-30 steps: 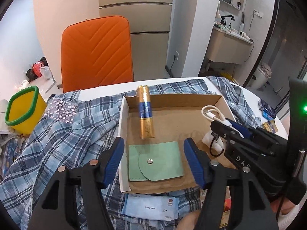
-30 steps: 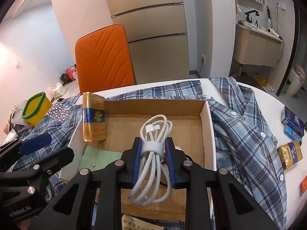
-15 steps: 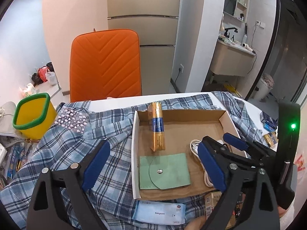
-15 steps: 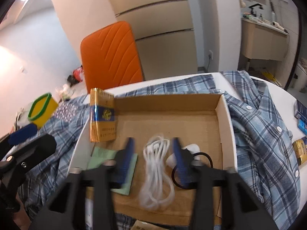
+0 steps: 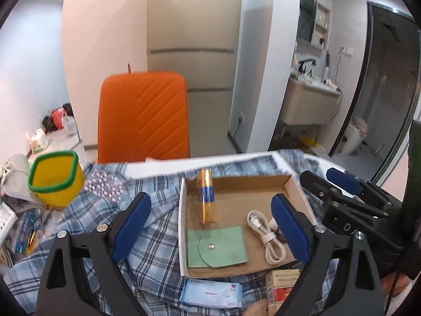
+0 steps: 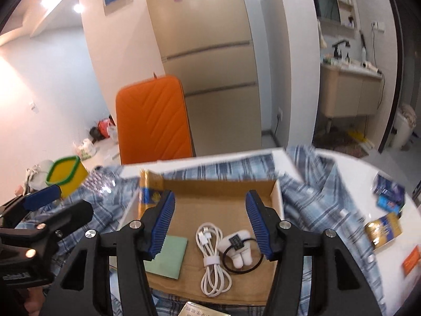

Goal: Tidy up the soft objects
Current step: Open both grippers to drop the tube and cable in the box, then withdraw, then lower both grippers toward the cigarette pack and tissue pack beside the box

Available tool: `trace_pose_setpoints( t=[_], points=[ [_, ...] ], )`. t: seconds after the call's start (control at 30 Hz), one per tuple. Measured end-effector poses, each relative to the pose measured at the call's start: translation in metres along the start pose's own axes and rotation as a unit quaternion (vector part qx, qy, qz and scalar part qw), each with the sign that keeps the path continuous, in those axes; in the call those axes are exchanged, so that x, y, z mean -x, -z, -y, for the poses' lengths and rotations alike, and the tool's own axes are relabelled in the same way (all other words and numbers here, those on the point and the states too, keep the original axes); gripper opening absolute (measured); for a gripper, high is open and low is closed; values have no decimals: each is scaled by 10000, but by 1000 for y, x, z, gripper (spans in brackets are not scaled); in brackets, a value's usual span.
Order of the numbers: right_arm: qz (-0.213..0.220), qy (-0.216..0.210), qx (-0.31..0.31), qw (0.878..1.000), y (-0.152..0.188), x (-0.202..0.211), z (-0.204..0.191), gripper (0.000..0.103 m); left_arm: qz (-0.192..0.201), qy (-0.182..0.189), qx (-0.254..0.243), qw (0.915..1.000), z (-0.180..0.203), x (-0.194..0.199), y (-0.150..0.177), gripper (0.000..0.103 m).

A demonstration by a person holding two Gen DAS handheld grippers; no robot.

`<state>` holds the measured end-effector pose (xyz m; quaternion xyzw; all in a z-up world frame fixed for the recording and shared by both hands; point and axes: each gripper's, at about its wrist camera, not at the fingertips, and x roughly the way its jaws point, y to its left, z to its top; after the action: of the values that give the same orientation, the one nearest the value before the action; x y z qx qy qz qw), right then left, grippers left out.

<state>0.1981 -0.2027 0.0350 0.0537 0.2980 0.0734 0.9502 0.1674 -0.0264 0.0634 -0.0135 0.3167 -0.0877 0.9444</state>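
**Operator:** State of both grippers?

**Technician:** The left gripper (image 5: 210, 220) stands spread wide with nothing between its blue pads. The right gripper (image 6: 209, 222) is parted and empty too; the coiled white charging cable (image 6: 211, 260) lies below it, untouched.

**Operator:** Where are the task items?

**Technician:** All rest flat in the shallow brown cardboard tray (image 5: 300, 194). The pale green felt pouch with a snap button (image 5: 217, 246) occupies the tray's near left corner. The cable lies just right of it, and the small white plush on a black loop (image 6: 238, 250) is beside the cable.

**Operator:** Which hand is nearer?

**Technician:** The cable's long axis runs along the right gripper's pointing direction, directly below its jaws. The right hand is judged nearer.
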Motion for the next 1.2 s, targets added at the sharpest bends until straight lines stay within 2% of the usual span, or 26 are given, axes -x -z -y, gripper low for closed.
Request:
trace_pose_setpoints(
  t=[0.2, 0.27, 0.33, 0.4, 0.47, 0.57, 0.63, 0.73, 0.93, 1.2],
  points=[
    [531, 12, 197, 9984, -13, 50, -8, 63, 770, 7, -129, 9969, 7, 48, -7, 92],
    [691, 17, 253, 9973, -14, 66, -10, 63, 974, -26, -209, 9950, 11, 61, -7, 96],
    [868, 9, 318, 9957, -14, 85, -12, 69, 1188, -54, -246, 9926, 11, 73, -6, 102],
    [1063, 4, 383, 9936, -11, 102, -14, 80, 1433, -71, -252, 9893, 12, 86, -3, 102],
    [1279, 61, 501, 9905, -6, 120, -17, 84, 1618, -72, -268, 9864, 13, 97, 1, 102],
    [1453, 158, 599, 9874, 2, 139, -20, 85, 1862, -147, -226, 9821, 13, 111, 9, 102],
    [1558, 195, 595, 9858, 9, 150, -19, 88, 2080, -269, -225, 9775, 13, 121, 17, 102],
    [1691, 267, 547, 9837, 20, 162, -16, 93, 2311, -248, -259, 9723, 11, 132, 28, 102],
    [1795, 327, 416, 9823, 36, 176, -7, 94, 2398, -84, -272, 9704, 8, 137, 51, 102],
    [1964, 528, 709, 9765, 73, 177, -8, 94, 2202, 127, -179, 9752, 5, 121, 81, 102]
  ],
)
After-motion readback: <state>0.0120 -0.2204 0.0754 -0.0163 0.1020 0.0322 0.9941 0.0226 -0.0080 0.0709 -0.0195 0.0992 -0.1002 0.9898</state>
